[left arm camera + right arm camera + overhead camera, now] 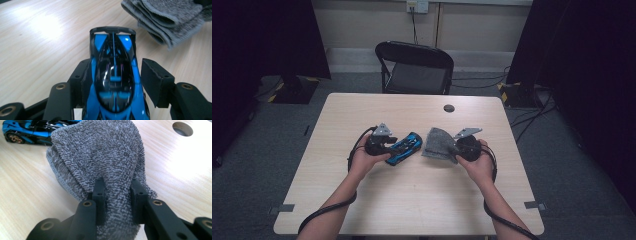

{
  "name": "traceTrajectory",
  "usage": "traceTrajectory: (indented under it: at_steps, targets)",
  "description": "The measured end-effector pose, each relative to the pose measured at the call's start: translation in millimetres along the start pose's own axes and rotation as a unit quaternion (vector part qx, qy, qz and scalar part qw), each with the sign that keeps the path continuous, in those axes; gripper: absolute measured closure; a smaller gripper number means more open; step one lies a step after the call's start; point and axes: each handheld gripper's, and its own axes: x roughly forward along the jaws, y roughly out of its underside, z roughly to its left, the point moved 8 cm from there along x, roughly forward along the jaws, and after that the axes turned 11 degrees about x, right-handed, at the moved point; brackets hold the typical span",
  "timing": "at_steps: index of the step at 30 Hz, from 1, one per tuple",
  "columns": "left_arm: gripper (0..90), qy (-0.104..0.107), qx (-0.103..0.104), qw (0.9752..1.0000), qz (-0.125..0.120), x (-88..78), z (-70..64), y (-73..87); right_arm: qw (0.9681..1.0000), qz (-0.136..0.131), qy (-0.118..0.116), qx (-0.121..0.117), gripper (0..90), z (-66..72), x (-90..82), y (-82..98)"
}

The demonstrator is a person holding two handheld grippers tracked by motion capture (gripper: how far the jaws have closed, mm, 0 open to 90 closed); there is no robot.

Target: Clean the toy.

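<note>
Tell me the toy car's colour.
Blue and black toy car, clearest in the left gripper view.

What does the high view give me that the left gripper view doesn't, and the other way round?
High view adds: the right gripper clamped on the grey cloth, a black folding chair behind the table, and a round hole in its top. Left gripper view adds: the jaws of the left gripper close on either side of the blue toy car, though whether the pads press it is unclear, and the cloth's folded layers. Shared: car, cloth, tabletop.
</note>
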Motion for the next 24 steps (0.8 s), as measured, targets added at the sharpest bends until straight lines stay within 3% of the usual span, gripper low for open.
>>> traceTrajectory:
  at_steps: [6,9,11,14,18,24]
  targets:
    - [42.2,0.000,-0.004,0.9999,0.014,11.9,0.1,-1.0,0.9999,-0.002,-0.013,0.003,71.0,1.7,0.1,8.2]
    - [41.7,0.002,-0.016,0.9998,0.007,16.0,-0.1,-2.3,0.9998,-0.001,-0.019,-0.002,71.0,2.9,0.6,11.6]
    - [42.6,-0.004,-0.007,0.9995,0.030,19.6,-0.8,2.3,0.9997,-0.002,-0.022,-0.003,71.0,4.3,0.2,12.9]
    - [41.6,-0.009,-0.003,0.9998,0.020,21.9,-1.5,2.7,0.9995,-0.005,-0.032,-0.008,70.9,8.8,-1.0,13.7]
    - [41.6,-0.009,0.009,0.9998,0.013,22.5,-1.5,3.0,0.9987,-0.004,-0.045,-0.022,71.0,18.8,-0.2,15.5]
    - [42.3,-0.010,-0.003,0.9999,0.007,21.9,-1.0,3.7,0.9962,-0.004,-0.073,-0.047,71.0,45.7,0.3,15.5]
